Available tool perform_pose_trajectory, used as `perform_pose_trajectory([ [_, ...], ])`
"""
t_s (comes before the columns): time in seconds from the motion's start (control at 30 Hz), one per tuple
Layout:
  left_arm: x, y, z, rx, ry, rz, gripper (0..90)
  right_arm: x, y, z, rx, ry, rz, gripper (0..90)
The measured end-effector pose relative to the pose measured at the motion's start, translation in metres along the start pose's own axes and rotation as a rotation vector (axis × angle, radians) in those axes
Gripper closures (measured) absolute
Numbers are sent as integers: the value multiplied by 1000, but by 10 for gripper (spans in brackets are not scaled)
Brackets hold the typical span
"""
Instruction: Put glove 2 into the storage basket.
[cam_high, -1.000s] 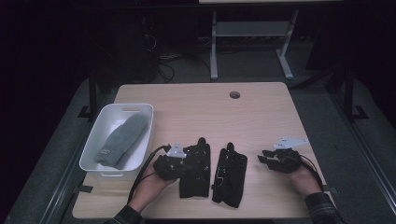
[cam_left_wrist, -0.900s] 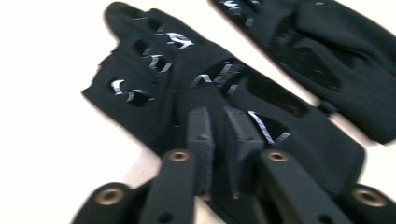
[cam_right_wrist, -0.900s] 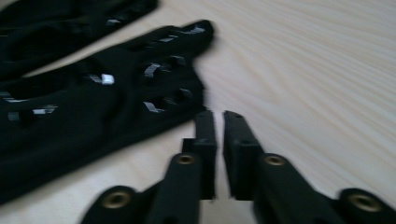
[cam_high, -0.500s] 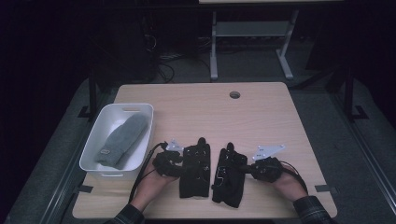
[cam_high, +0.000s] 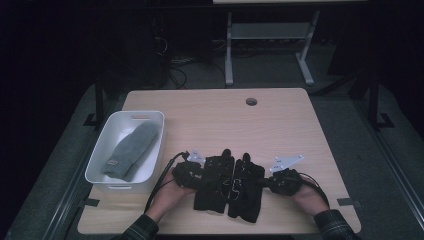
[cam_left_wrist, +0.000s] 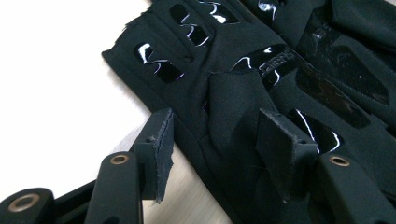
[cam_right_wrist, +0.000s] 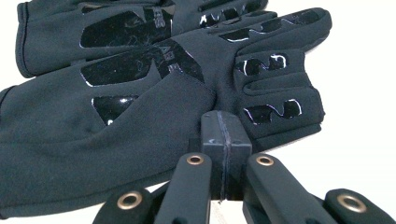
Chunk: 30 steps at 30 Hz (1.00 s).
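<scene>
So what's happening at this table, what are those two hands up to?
A person works two hand-held grippers on a pair of black fabric gloves lying side by side on the wooden table. The left gripper has just been opening; its jaws stand apart around a raised fold of the nearer glove. The right gripper is shut against the other glove's edge. A grey knitted mitten lies in a white plastic bin.

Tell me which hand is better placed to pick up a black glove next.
Probably the left. The left hand-held gripper has open jaws around a raised fold of the left black glove, while the right hand-held gripper sits shut against the right black glove.
</scene>
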<state>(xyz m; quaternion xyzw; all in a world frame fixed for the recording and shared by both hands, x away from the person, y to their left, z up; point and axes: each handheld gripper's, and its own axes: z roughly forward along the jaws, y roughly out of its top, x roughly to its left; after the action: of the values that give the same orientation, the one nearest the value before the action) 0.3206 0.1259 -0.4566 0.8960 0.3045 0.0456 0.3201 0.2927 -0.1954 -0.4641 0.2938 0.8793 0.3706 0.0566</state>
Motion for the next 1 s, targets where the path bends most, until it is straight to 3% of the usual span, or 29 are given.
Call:
perform_pose_trajectory([
  [0.2,2,3,-5,-39,11,-19,444,0,0,-1,4,1,6,900],
  [0.33,9,0,-8,-58,39,-64,477,0,0,-1,6,2,5,900],
  [0.53,13,-4,-5,-37,36,-79,535,0,0,0,5,-1,-6,900],
  [0.63,12,-5,-3,-39,37,-77,577,0,0,-1,5,-2,-7,900],
  [0.8,8,-5,-2,-38,51,-72,743,3,1,-9,-20,-4,-3,900],
  [1.0,12,-5,-7,-58,23,-112,868,11,-5,-13,-14,-4,-8,900],
])
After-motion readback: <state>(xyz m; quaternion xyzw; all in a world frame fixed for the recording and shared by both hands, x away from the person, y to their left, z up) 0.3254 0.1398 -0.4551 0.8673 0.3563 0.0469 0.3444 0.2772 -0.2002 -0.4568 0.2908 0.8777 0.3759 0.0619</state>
